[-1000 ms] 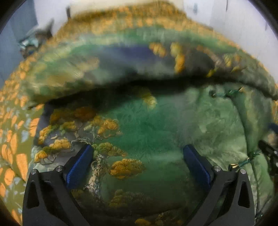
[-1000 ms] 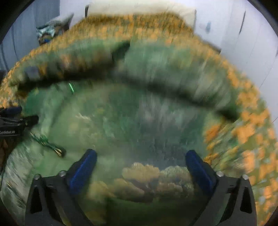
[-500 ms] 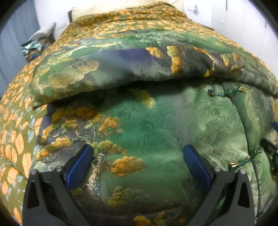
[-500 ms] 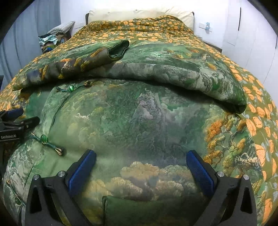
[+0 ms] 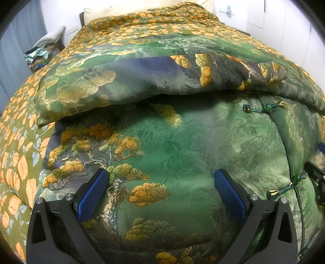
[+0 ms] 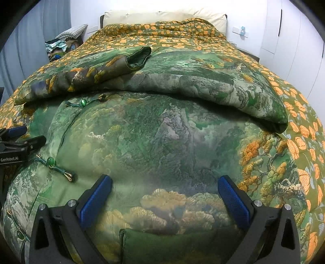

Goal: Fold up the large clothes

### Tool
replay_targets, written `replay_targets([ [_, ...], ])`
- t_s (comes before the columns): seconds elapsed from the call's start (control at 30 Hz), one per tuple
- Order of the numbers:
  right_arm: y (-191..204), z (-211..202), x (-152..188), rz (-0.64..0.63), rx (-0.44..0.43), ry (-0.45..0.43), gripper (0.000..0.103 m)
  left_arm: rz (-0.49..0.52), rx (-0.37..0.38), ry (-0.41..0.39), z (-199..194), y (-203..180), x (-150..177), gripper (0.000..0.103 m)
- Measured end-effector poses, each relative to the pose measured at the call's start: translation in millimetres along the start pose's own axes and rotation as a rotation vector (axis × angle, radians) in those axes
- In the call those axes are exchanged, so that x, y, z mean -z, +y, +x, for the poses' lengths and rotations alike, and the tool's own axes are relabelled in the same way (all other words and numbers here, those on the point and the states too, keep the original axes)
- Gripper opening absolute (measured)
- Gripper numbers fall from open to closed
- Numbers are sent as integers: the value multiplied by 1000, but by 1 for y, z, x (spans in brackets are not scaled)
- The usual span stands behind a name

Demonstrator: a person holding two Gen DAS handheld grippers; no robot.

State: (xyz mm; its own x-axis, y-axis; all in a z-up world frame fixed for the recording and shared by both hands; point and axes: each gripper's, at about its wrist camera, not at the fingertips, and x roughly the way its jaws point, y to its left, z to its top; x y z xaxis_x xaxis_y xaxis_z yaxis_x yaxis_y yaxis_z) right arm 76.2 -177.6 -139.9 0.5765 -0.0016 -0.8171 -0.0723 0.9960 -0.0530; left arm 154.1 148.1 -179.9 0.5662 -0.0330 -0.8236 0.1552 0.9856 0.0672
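A large green padded jacket (image 5: 182,146) with a pine-tree and landscape print lies front-up on the bed; it also fills the right wrist view (image 6: 158,138). Its front is fastened with green bead-and-loop buttons (image 5: 294,180) (image 6: 50,162). Both sleeves are folded across its far part: one sleeve (image 5: 142,87) and the other (image 6: 213,87), with a cuff opening (image 6: 140,57). My left gripper (image 5: 160,193) is open and empty just above the left side of the jacket. My right gripper (image 6: 164,195) is open and empty above the right side. The left gripper (image 6: 18,144) shows in the right wrist view's left edge.
The bed is covered by an olive quilt (image 6: 162,34) with orange leaf print, which surrounds the jacket. A cream headboard (image 6: 162,15) stands at the far end. A pile of clothes (image 6: 59,46) sits beside the bed at the far left. White wardrobe doors (image 6: 294,40) are on the right.
One second ago both views were blurred by motion; now they are sharp and steady. Both grippers stay open above the jacket. The folded sleeves lie still across its far part.
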Motion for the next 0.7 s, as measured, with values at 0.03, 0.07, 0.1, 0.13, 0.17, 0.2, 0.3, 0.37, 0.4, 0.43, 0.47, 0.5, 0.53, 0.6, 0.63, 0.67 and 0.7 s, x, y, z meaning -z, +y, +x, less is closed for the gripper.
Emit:
replay_targets([
  [0.03,0,0,0,0,0,0,103,0,0,0,0,-1,0,103],
  [0.07,0,0,0,0,0,0,103,0,0,0,0,0,0,103],
  [0.1,0,0,0,0,0,0,103,0,0,0,0,0,0,103],
  [0.13,0,0,0,0,0,0,103,0,0,0,0,-1,0,103],
  [0.17,0,0,0,0,0,0,103,0,0,0,1,1,0,103],
  [0.2,0,0,0,0,0,0,103,0,0,0,0,0,0,103],
  [0.3,0,0,0,0,0,0,103,0,0,0,0,0,0,103],
  [0.37,0,0,0,0,0,0,103,0,0,0,0,1,0,103],
  [0.4,0,0,0,0,0,0,103,0,0,0,0,0,1,103],
  [0.43,0,0,0,0,1,0,103,0,0,0,0,0,1,103],
  [0.47,0,0,0,0,1,0,103,0,0,0,0,0,1,103],
  [0.5,0,0,0,0,0,0,103,0,0,0,0,0,1,103],
  [0.53,0,0,0,0,1,0,103,0,0,0,0,0,1,103],
  [0.6,0,0,0,0,1,0,103,0,0,0,0,0,1,103],
  [0.63,0,0,0,0,1,0,103,0,0,0,0,0,1,103],
  [0.67,0,0,0,0,1,0,103,0,0,0,0,1,0,103],
  [0.7,0,0,0,0,1,0,103,0,0,0,0,-1,1,103],
])
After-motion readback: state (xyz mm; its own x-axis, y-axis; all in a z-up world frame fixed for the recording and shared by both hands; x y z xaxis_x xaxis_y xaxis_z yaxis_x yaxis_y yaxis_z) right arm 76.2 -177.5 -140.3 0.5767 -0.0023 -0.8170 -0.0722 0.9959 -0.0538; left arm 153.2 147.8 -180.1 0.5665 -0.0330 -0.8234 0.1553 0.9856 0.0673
